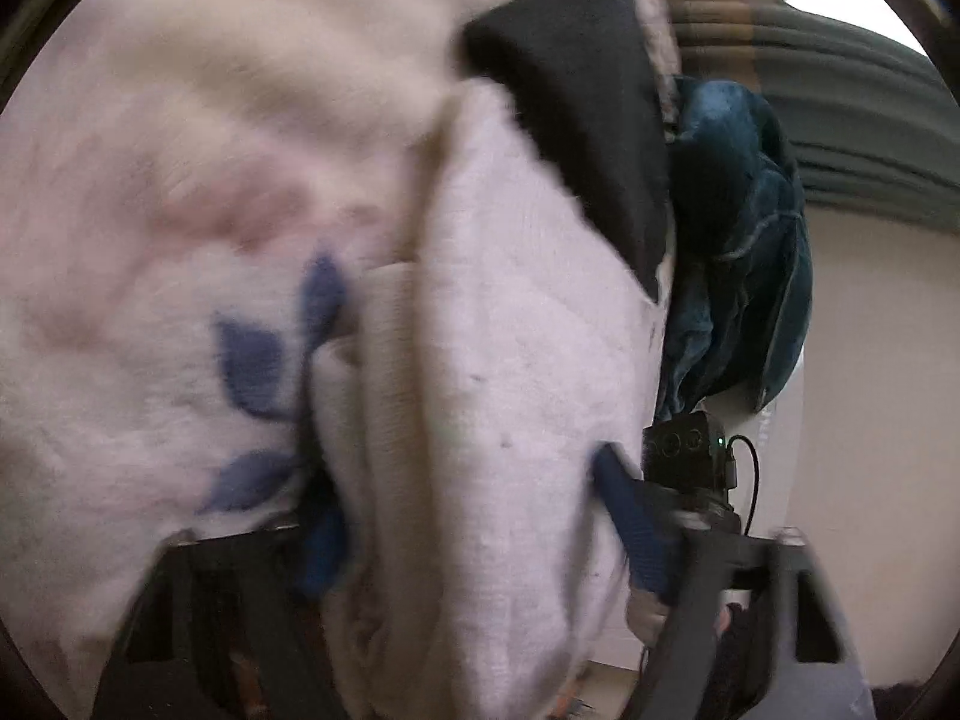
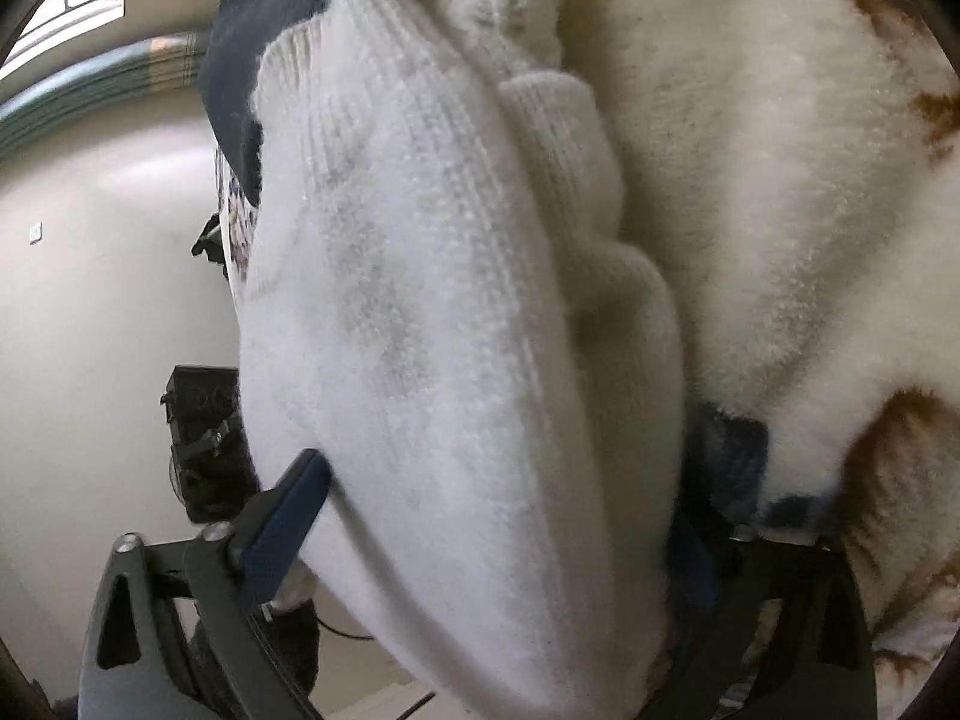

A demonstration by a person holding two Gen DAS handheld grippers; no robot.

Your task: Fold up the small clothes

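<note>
A thick white knit garment [image 2: 432,312] fills the right wrist view and sits between the fingers of my right gripper [image 2: 498,510], which is shut on it. The same garment looks pale pink-white in the left wrist view [image 1: 510,360], where my left gripper [image 1: 474,522] is shut on its folded bulk. One blue pad [image 1: 630,528] shows at its right side, another at its left. The garment lies against a fluffy white blanket with blue leaf prints [image 1: 180,210] and brown prints [image 2: 780,180].
A black cloth [image 1: 588,108] and a dark teal velvet garment [image 1: 738,240] lie beyond the white garment. A small black device with a green light [image 1: 690,450] stands below them. A cream wall [image 2: 90,300] and striped curtain [image 1: 840,108] lie behind.
</note>
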